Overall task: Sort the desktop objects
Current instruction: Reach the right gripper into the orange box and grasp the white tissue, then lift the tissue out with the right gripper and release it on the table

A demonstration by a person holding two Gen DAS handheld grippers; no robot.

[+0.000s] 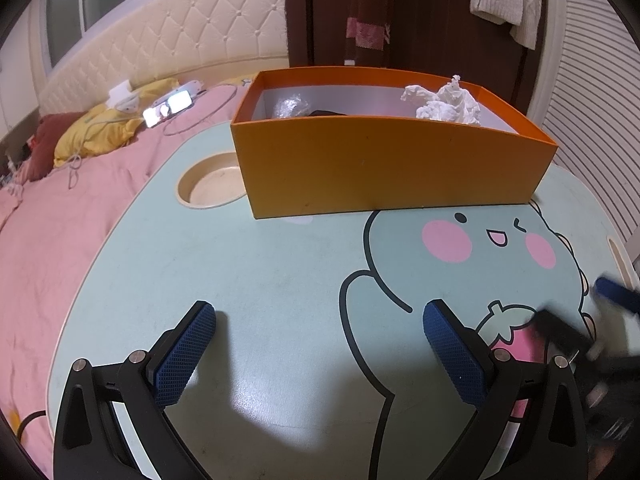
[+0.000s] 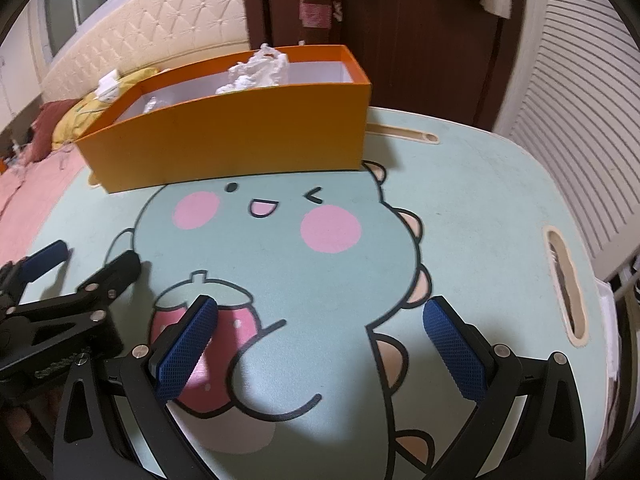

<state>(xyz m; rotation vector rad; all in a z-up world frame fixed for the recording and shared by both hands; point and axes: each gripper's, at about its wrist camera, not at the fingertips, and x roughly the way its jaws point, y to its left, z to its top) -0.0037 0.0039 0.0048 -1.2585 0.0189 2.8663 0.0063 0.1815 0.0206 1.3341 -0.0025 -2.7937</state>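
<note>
An orange box (image 1: 384,168) stands at the far side of the pale green lap table (image 1: 260,272). Inside it lie crumpled white tissue (image 1: 446,106), a silvery foil wad (image 1: 290,106) and a dark item, mostly hidden. My left gripper (image 1: 320,312) hovers open over bare tabletop near the front, nothing between its blue pads. From the right wrist view the same box (image 2: 240,136) and tissue (image 2: 256,68) show. My right gripper (image 2: 320,308) is open above the printed strawberry, empty. The left gripper (image 2: 92,272) shows blurred at that view's left edge.
The table has a round cup recess (image 1: 210,186) left of the box and handle slots (image 2: 566,284) on the right. It stands on a pink bed (image 1: 52,220) with a yellow pillow, a phone (image 1: 168,110) and cables. A dark door and slatted wall lie behind.
</note>
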